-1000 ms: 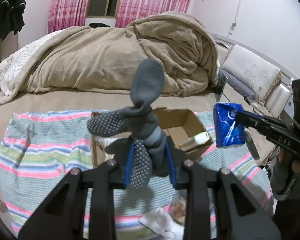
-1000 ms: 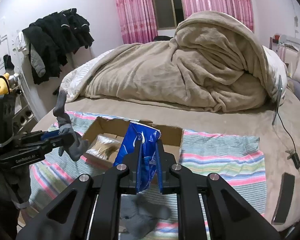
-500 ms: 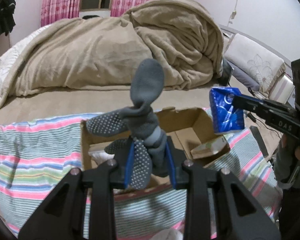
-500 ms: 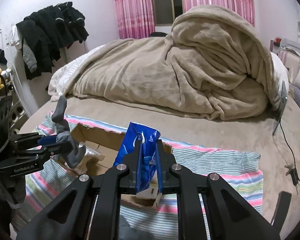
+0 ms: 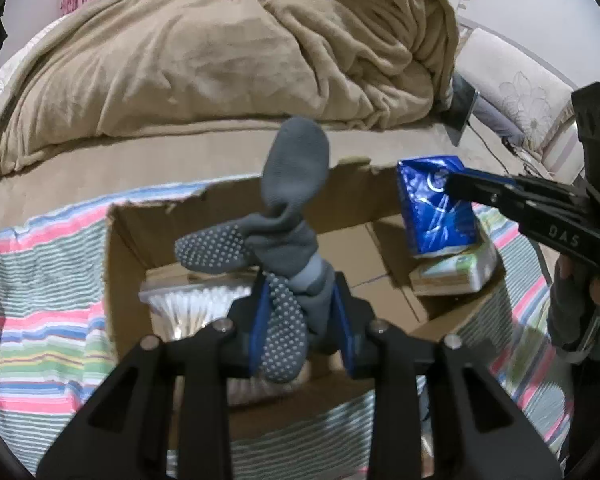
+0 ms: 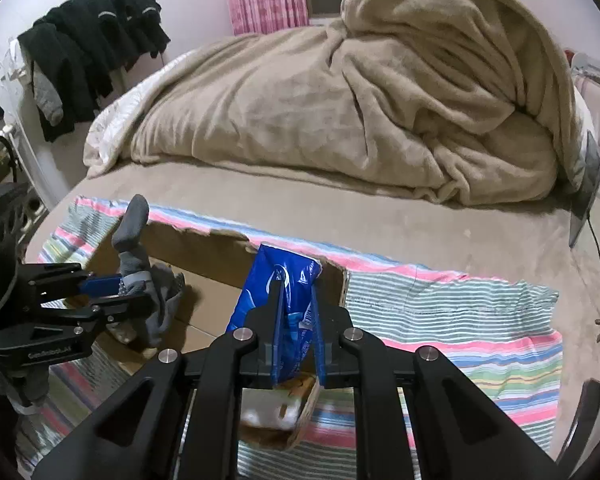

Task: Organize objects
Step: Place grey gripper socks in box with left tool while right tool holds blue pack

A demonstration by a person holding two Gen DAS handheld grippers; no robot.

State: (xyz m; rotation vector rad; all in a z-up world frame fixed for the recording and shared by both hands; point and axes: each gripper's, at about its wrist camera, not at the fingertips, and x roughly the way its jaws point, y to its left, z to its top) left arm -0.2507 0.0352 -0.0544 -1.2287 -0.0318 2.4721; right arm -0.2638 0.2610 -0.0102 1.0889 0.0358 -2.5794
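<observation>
Both grippers are hovering right over the open brown cardboard box (image 5: pixel 123 248), loaded. Left gripper (image 5: pixel 300 316) is clamping the grey dotted grip socks (image 5: pixel 287 236); right gripper (image 6: pixel 295 344) is pinching the shiny blue plastic packet (image 6: pixel 277 280).

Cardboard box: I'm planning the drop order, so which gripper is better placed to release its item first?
Probably the right gripper: its blue packet hangs inside the cardboard box, just above a packet there. The left gripper holds the gray socks higher.

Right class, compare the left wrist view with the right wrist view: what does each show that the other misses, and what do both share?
Left wrist only: cotton swabs and a tissue pack inside the box.
Right wrist only: dark clothes hanging by the wall.
Both: the left gripper shut on grey socks, the right gripper shut on a blue packet, the striped cloth and the blanket.
</observation>
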